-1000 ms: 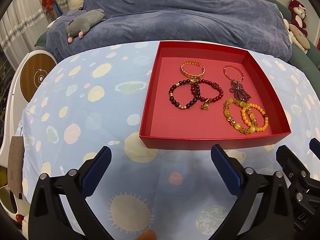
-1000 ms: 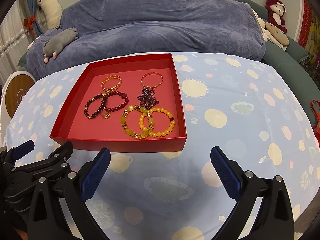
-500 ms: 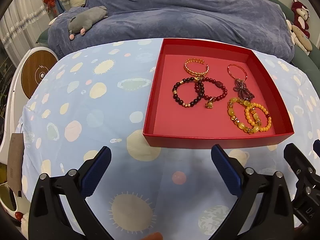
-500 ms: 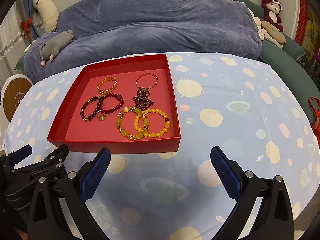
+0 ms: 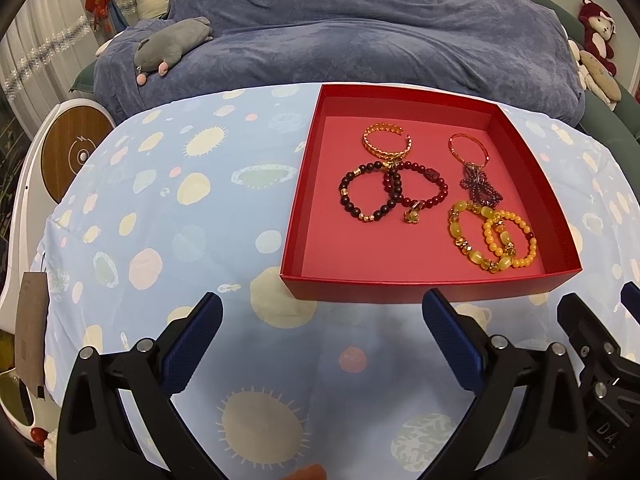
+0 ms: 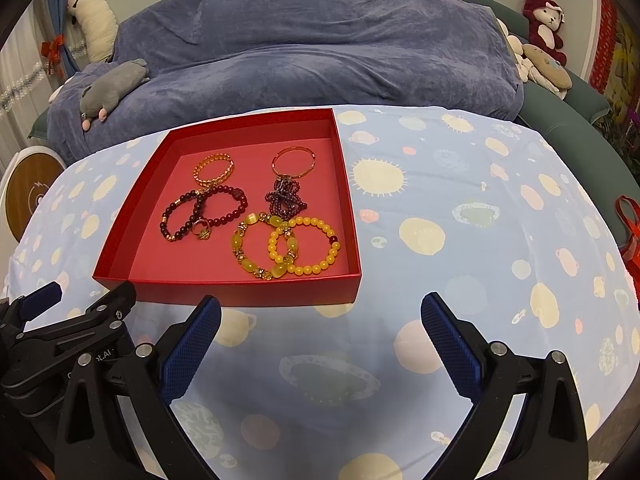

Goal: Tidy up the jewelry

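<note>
A shallow red box (image 5: 420,290) (image 6: 240,292) sits on the blue patterned tablecloth and holds several bracelets. Inside lie a gold cuff (image 5: 386,145) (image 6: 213,169), a thin gold bangle (image 5: 469,149) (image 6: 293,161), two dark red bead bracelets (image 5: 370,196) (image 6: 182,216), a purple bead cluster (image 5: 480,190) (image 6: 285,199) and two yellow bead bracelets (image 5: 492,238) (image 6: 286,246). My left gripper (image 5: 322,322) hovers open in front of the box's near wall. My right gripper (image 6: 320,322) is open too, just off the box's near right corner. Neither holds anything.
The round table's cloth (image 6: 460,220) stretches wide to the right of the box and to its left (image 5: 160,208). Behind stands a sofa under a blue cover (image 6: 320,48) with plush toys (image 6: 114,88). A white round device (image 5: 68,152) stands left of the table.
Both grippers have pulled back and risen slightly, so the box sits a little farther off in each view. The jewelry has not moved, and both jaws stay open.
</note>
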Demonstrator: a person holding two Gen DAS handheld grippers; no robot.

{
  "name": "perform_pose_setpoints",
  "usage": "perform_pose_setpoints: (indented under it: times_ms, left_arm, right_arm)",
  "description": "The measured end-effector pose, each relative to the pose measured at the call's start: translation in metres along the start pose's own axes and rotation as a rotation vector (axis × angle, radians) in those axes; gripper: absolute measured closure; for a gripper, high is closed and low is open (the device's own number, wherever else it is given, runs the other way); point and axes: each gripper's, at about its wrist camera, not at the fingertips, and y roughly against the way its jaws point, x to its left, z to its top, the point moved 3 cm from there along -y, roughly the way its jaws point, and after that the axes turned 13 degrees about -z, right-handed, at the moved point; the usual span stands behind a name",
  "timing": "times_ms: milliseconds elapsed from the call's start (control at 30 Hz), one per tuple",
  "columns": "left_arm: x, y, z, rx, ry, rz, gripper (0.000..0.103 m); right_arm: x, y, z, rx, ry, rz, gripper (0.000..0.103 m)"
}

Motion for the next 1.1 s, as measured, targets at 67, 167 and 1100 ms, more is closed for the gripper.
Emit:
perform_pose_setpoints:
  times_ms: [67,167,1100]
  left_arm:
    - [-0.0009,0.0001,0.0007,0.000,-0.001,-0.003,0.007]
    - [-0.0015,0.0003,0.0009,0.000,-0.002,-0.004,0.007]
    - [0.0000,0.0010,-0.0005,-0.004,-0.005,0.002,0.007]
  right_arm:
    - [0.0000,-0.0002,-0.0001,0.001,0.002,-0.002,0.006]
    - [0.0001,0.0000,0.0000,0.000,0.002,-0.002,0.007]
    - [0.0015,0.0003,-0.0003,-0.002,0.003,-0.003,0.006]
